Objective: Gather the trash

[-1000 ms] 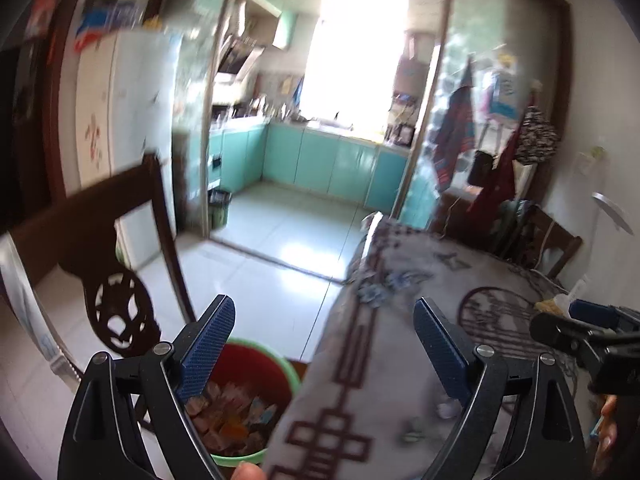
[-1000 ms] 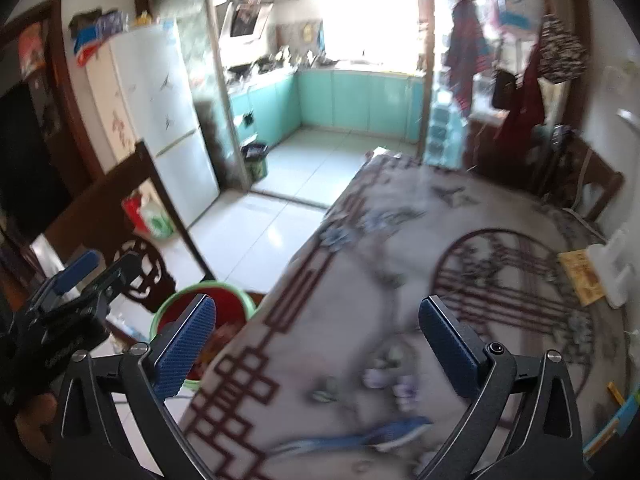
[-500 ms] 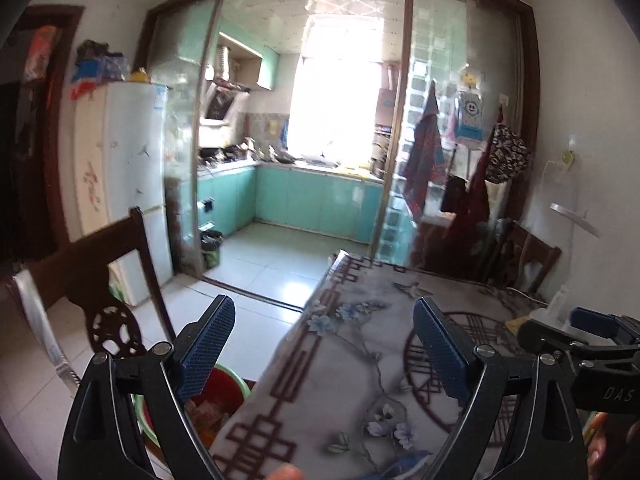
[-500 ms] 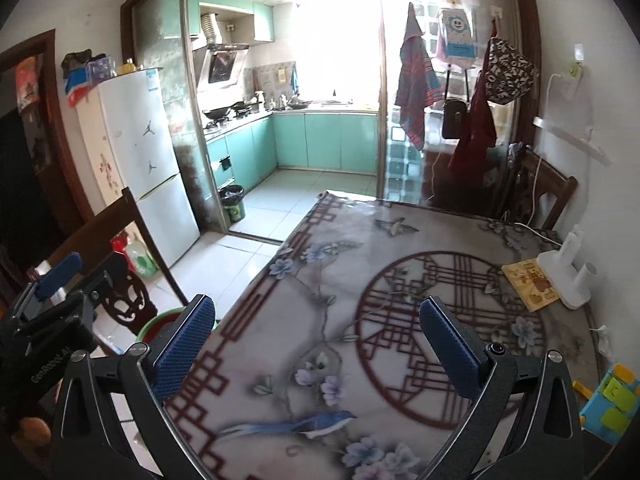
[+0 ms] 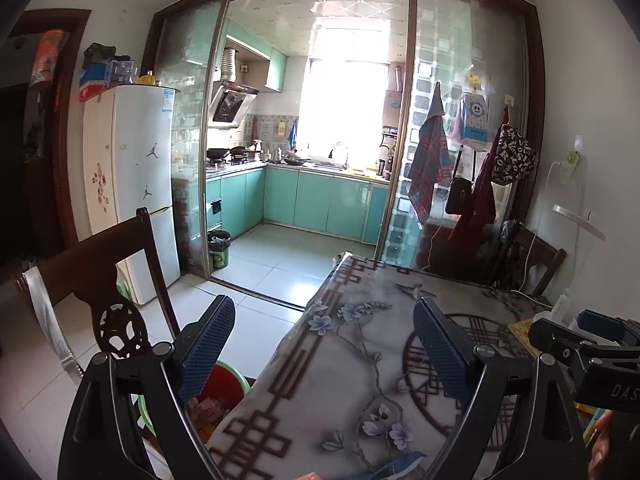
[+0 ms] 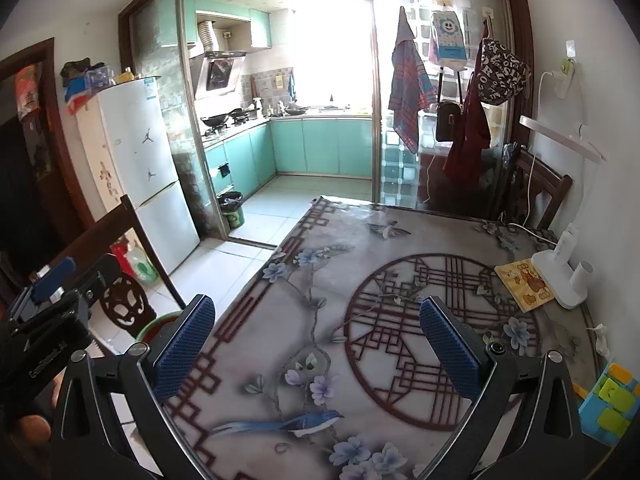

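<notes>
A green-rimmed red trash bucket point(image 5: 224, 380) holding wrappers stands on the floor by the table's left edge; its rim also shows in the right wrist view point(image 6: 158, 322). My left gripper point(image 5: 324, 348) is open and empty, held above the table's near left corner and the bucket. My right gripper point(image 6: 316, 344) is open and empty above the flower-patterned table point(image 6: 360, 280). Each gripper's body shows at the edge of the other's view. No loose trash shows on the table.
A dark wooden chair point(image 5: 100, 280) stands left of the bucket. A yellow booklet point(image 6: 524, 284), a white lamp base point(image 6: 560, 276) and a blue-green toy block point(image 6: 610, 408) sit along the table's right side. A second chair point(image 6: 536, 188) stands at the far end.
Both grippers have tilted up and drawn back from the bucket side. The bucket has dropped lower in the left wrist view. Both stay open and empty.
</notes>
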The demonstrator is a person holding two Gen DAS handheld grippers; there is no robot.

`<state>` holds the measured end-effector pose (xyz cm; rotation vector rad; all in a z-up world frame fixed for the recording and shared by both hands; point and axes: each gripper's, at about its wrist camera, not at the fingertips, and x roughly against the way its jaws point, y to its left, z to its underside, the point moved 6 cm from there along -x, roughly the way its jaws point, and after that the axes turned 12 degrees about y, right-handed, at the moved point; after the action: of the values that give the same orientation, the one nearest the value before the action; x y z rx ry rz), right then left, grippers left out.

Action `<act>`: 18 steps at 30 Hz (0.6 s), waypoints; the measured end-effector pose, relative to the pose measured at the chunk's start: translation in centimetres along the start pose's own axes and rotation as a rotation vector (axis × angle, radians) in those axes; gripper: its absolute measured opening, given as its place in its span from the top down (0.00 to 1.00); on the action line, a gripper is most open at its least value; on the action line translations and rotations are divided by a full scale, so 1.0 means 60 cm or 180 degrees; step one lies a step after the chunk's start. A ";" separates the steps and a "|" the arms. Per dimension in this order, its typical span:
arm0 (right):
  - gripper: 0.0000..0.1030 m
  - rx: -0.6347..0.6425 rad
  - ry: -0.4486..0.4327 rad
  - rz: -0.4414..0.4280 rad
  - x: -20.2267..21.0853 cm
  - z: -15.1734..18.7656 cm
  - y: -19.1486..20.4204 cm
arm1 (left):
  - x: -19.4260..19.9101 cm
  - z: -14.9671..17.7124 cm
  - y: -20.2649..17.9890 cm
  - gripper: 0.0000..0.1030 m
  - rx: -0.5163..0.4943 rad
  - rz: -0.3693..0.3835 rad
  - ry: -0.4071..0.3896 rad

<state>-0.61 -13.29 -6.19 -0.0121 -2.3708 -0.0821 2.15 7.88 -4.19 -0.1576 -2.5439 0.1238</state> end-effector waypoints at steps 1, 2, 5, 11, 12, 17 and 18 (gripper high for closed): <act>0.01 -0.0006 0.0002 0.0002 0.000 0.000 -0.002 | 0.000 0.000 0.000 0.12 -0.0001 0.0001 0.0003; 0.01 -0.0012 0.0004 0.0005 0.000 0.001 -0.005 | -0.003 0.000 0.003 0.12 -0.0002 0.0004 0.0008; 0.01 -0.0027 0.0006 0.0005 0.000 0.000 -0.010 | -0.005 -0.001 0.001 0.12 -0.0007 0.0006 0.0014; 0.01 -0.0026 0.0004 0.0012 -0.001 -0.001 -0.014 | -0.009 -0.001 -0.001 0.12 -0.0028 0.0019 0.0018; 0.01 -0.0027 0.0002 0.0012 -0.001 -0.002 -0.014 | -0.009 -0.001 -0.002 0.12 -0.0025 0.0019 0.0025; 0.01 -0.0016 -0.0005 0.0005 -0.002 -0.005 -0.014 | -0.012 -0.005 0.002 0.12 -0.0006 -0.0001 0.0018; 0.01 -0.0014 -0.0005 0.0002 -0.002 -0.006 -0.014 | -0.013 -0.008 0.005 0.12 -0.0007 -0.0005 0.0018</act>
<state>-0.32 -14.16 -6.08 -0.0150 -2.3722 -0.0873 3.06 8.11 -4.27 -0.1566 -2.5387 0.1197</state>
